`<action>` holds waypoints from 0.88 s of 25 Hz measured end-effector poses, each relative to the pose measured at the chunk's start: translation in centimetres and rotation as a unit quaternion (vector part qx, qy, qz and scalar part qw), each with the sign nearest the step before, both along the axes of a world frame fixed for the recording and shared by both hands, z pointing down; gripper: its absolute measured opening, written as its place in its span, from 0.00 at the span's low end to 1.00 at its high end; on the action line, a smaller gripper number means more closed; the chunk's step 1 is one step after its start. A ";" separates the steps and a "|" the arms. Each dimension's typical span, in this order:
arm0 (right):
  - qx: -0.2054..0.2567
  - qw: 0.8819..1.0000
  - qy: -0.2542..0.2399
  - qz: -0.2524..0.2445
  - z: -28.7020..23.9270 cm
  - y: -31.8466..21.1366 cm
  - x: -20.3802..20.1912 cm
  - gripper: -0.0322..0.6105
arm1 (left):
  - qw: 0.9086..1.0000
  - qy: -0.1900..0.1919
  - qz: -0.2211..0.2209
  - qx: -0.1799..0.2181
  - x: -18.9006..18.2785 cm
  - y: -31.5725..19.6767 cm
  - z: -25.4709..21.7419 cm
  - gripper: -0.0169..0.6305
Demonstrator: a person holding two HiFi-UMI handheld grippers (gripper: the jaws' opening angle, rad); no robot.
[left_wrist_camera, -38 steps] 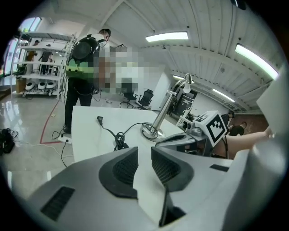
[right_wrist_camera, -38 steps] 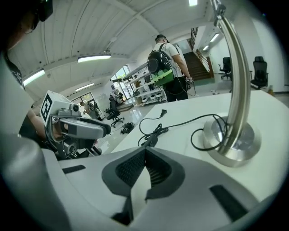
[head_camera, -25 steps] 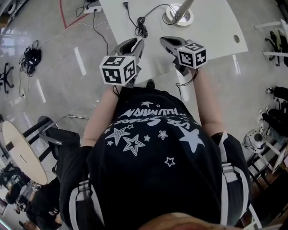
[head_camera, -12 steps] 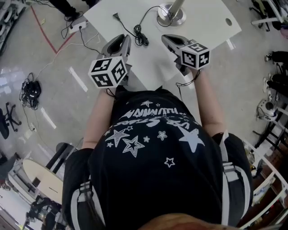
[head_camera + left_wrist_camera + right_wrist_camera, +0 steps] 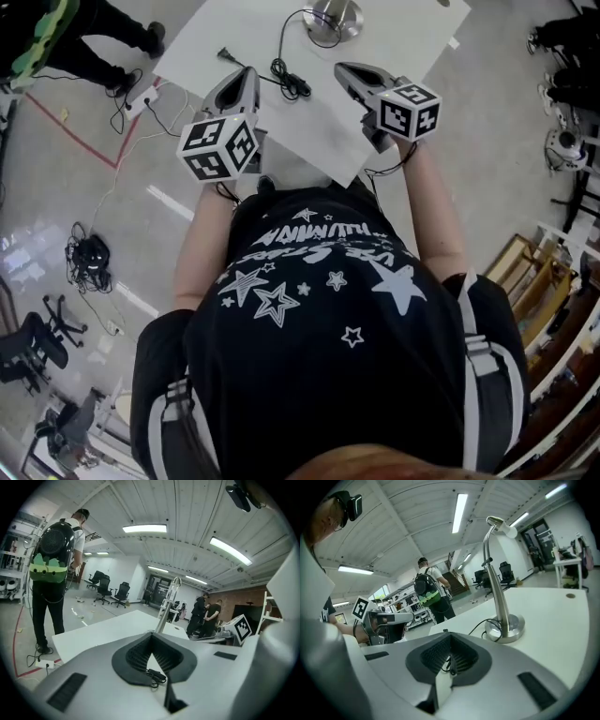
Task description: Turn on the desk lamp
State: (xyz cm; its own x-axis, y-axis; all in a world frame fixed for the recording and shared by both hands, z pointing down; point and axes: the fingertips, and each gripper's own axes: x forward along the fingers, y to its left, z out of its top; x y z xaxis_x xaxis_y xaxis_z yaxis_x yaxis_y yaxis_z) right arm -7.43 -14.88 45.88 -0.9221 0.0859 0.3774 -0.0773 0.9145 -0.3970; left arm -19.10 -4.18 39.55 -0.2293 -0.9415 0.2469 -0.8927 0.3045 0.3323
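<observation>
Desk lamp (image 5: 500,604) beyond right claw (image 5: 450,637)

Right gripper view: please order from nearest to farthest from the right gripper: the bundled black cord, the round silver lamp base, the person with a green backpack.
1. Bundled black cord, on the white table just past the jaws.
2. Round silver lamp base, farther on, to the right.
3. Person with a green backpack, standing beyond the table.
</observation>
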 end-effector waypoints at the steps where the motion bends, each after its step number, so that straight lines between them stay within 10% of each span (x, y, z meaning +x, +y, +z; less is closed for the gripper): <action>1: 0.001 1.000 -0.002 0.012 -0.3 0.1 -0.1 0.06 | 1.000 0.000 0.011 0.000 -0.3 0.0 -0.1 0.04; 22: 0.030 0.978 -0.031 0.203 -3.4 7.4 7.9 0.06 | 0.981 -0.001 0.191 0.019 4.4 2.0 -2.1 0.04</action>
State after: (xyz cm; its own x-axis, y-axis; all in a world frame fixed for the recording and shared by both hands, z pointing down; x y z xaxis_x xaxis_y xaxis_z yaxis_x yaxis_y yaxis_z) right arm 0.50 -7.47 42.46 -0.8967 -0.3129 0.3132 -0.4167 0.8354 -0.3584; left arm -14.71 -2.15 37.48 0.1425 -0.9675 0.2089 -0.9397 -0.0660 0.3356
